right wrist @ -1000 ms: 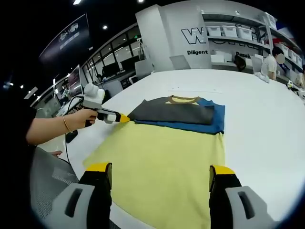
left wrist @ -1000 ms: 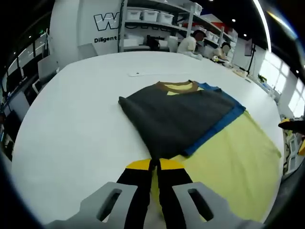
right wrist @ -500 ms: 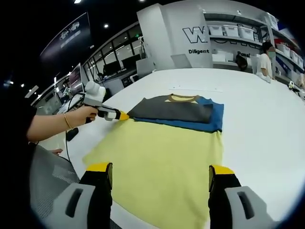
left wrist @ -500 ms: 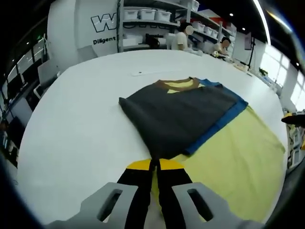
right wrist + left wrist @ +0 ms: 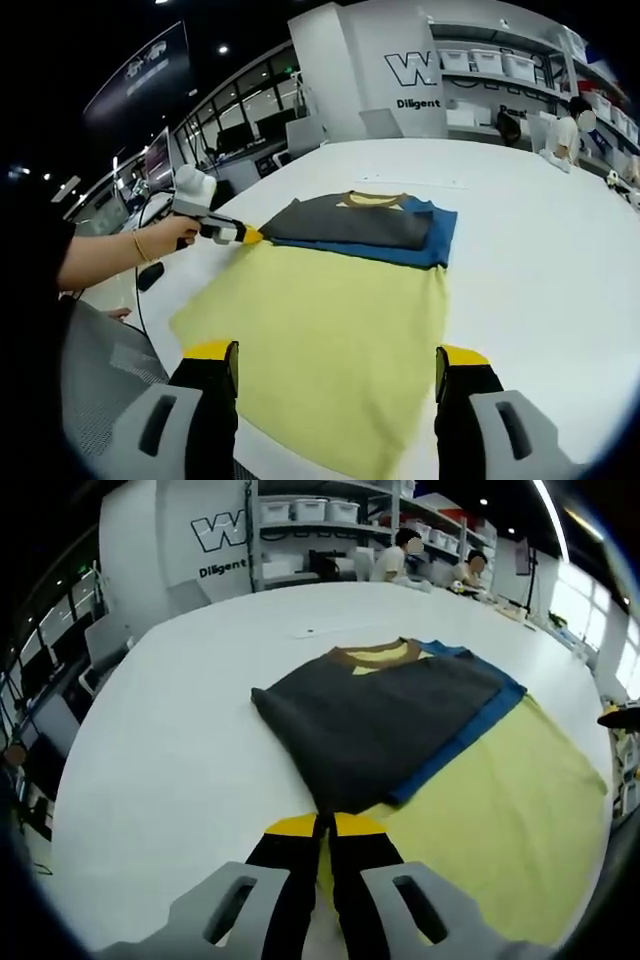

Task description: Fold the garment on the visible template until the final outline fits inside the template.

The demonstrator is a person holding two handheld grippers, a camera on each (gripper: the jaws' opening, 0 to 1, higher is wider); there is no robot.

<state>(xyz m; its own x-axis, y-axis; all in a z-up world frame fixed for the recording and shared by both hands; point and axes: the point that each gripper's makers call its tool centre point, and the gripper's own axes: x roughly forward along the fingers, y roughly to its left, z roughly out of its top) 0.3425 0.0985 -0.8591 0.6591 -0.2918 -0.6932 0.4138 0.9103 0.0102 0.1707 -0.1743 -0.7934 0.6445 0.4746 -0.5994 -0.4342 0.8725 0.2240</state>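
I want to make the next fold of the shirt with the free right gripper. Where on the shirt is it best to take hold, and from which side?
Probably the bottom hem of the shirt, at the corner by the right gripper. That edge lies flat, loose and nearest its open jaws, so come in low from the near table side. The left gripper already pinches the far side edge.

matt cloth garment (image 5: 400, 715), smooth white table (image 5: 190, 730)

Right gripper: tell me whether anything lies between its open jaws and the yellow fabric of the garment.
Nothing visible does. The right gripper hangs open over the near edge of the yellow fabric, with only that cloth and bare white table ahead. The left gripper sits shut at the far left corner, beside the dark folded part, away from that path.
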